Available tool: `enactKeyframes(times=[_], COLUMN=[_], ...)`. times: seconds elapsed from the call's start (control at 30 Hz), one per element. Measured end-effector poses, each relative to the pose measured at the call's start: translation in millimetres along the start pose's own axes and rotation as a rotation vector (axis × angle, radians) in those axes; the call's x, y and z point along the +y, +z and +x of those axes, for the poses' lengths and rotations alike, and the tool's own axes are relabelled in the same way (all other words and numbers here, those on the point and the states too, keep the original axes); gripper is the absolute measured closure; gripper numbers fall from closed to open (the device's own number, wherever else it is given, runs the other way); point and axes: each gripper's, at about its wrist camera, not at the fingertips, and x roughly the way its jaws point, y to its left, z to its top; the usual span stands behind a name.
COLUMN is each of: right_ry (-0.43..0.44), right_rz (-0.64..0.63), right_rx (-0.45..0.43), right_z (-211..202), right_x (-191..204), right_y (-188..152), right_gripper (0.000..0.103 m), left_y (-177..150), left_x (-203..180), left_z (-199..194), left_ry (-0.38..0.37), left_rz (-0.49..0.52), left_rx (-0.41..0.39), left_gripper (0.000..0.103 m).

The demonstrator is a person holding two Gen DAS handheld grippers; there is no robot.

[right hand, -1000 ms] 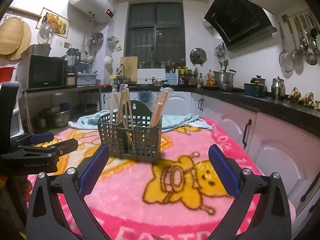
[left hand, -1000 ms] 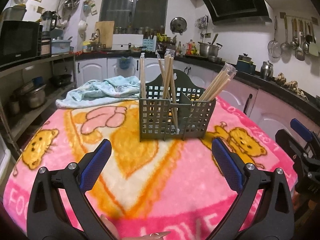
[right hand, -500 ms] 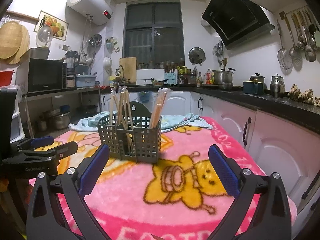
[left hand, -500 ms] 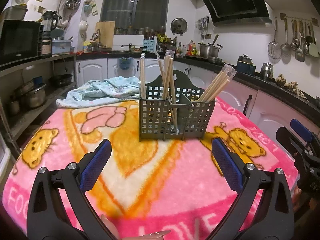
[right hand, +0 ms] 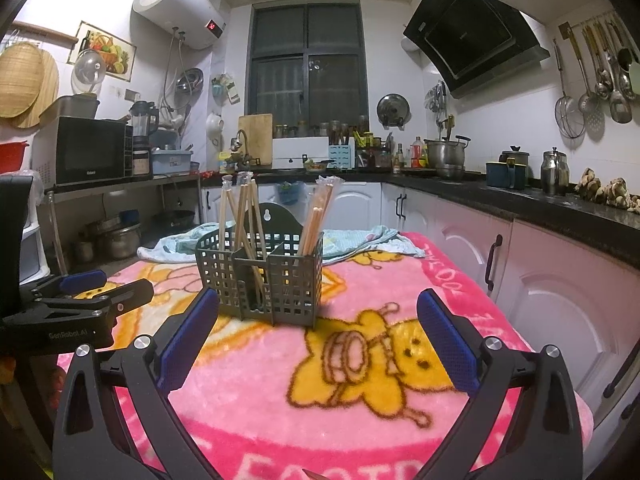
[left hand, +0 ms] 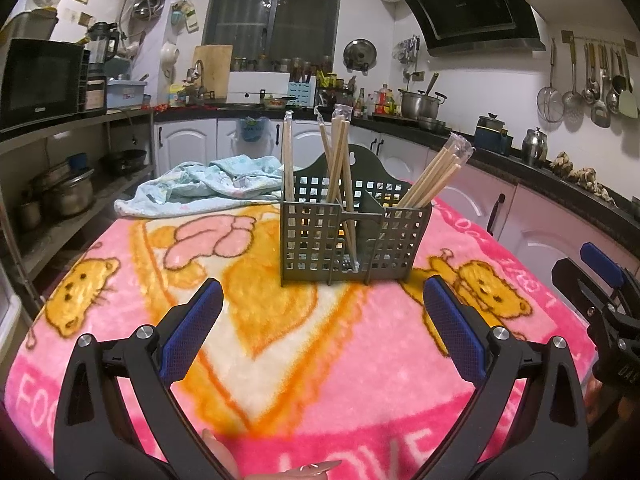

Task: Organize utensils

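- Left wrist view: left gripper [left hand: 322, 320] gapes empty, short of the caddy [left hand: 352, 232] holding chopsticks [left hand: 338, 168].
- Right gripper [right hand: 318, 326] likewise spread, empty, above the blanket [right hand: 360, 360].

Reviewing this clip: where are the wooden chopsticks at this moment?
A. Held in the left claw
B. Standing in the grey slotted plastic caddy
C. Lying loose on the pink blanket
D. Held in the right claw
B: the wooden chopsticks stand upright or leaning inside the grey slotted plastic caddy, while the left claw and the right claw are both open and empty above the pink cartoon blanket.
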Motion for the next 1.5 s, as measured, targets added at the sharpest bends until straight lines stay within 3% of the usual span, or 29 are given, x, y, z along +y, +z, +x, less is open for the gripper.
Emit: enactKeyframes(times=[1.5], right_ry=[0.003], right_rz=[0.0], right_rx=[0.007], right_z=[-0.1], right_x=[-1.9], right_y=[-1.1], right_gripper=[0.006], left_y=[-0.9], left_x=[0.8], left_z=[0.1], left_ry=[-0.008], left_rz=[-0.004], left_rx=[0.005], left_gripper=[0.011])
